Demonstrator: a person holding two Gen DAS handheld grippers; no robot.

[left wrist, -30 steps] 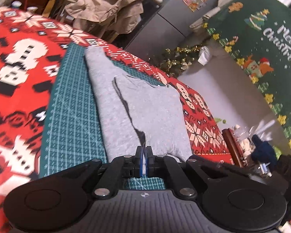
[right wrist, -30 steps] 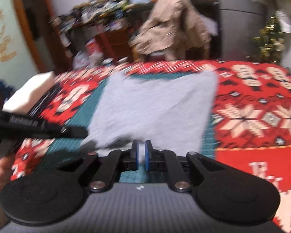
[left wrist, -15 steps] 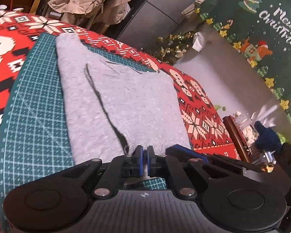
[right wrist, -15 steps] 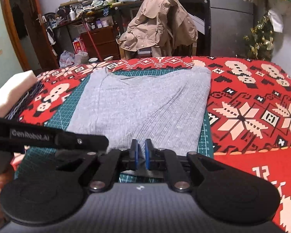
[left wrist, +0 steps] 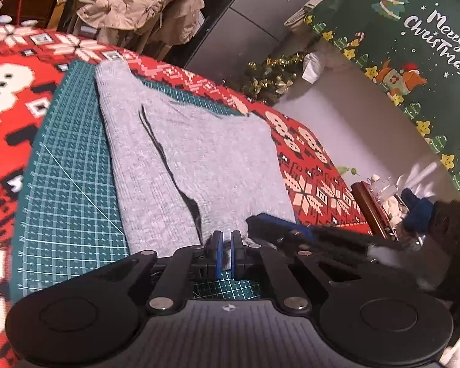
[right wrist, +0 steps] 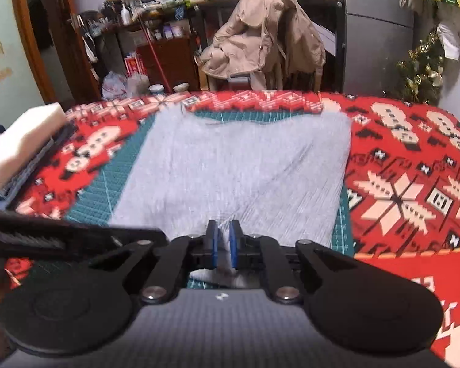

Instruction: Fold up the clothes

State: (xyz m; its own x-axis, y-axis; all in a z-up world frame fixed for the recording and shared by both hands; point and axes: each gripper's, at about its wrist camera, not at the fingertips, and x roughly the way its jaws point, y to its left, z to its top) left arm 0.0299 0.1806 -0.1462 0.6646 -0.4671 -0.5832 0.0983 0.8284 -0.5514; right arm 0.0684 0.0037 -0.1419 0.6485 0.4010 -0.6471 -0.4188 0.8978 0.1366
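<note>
Up close, two hand-held black claws work at the near edge of a grey knit garment [right wrist: 239,165] that lies flat on a green cutting mat [left wrist: 67,184]. The mat rests on a tabletop covered by a red patterned cloth [right wrist: 408,184] with white snowflakes and snowmen.

Seen from the left wrist, the left claw [left wrist: 225,253] has its blue-padded fingers drawn nearly together, with a pinch of grey fabric from the garment's near hem caught between them. A long dark fold line runs up the garment from that point. The right claw's black arm enters this view just beside it, on the right.

Seen from the right wrist, the right claw [right wrist: 223,245] is likewise clamped on the near hem, a small tuft of grey cloth standing between its blue pads. The garment spreads away in a roughly square shape, its far edge near the mat's far border.

Beyond the tabletop, a tan coat [right wrist: 266,33] hangs over a chair.
</note>
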